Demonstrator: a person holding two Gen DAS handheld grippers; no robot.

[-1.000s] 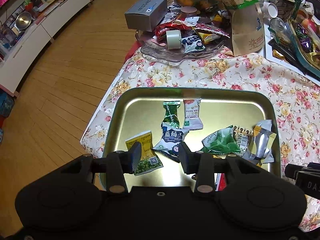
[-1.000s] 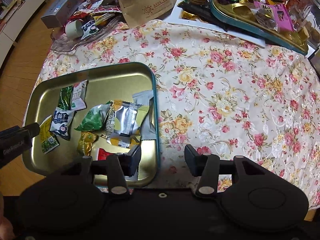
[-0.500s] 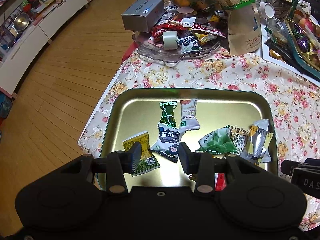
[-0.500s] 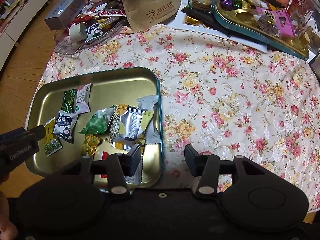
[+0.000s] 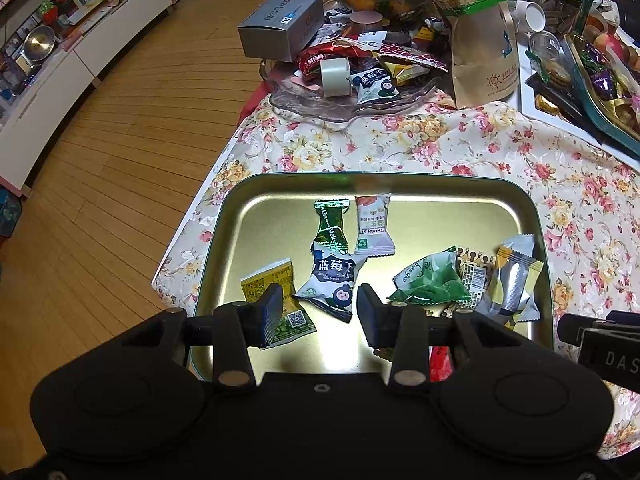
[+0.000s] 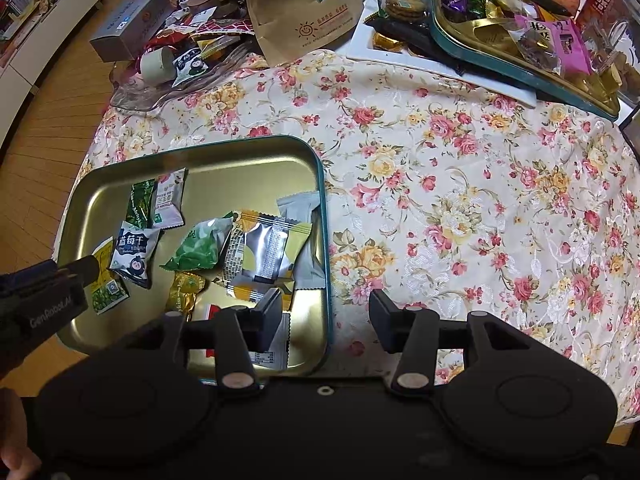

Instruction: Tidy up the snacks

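Left gripper (image 5: 318,312) fingers (image 5: 270,314) parted, nothing held, hovering over gold tray (image 5: 400,184) on floral-clothed bench (image 5: 480,148). Between fingers: white-and-navy packet (image 5: 334,280), "蓝莓干", "Dried Blueberries", long axis running away from fingers. Under left finger: yellow-green packet (image 5: 276,280) with QR code. Beyond: green packet (image 5: 330,226) reading "Melts", white packet (image 5: 372,226) "THORN STR", both lengthwise away from fingers. Right gripper (image 6: 324,318) fingers parted, empty, straddling tray's right rim; silver-yellow packet (image 6: 268,254) just ahead of left finger.
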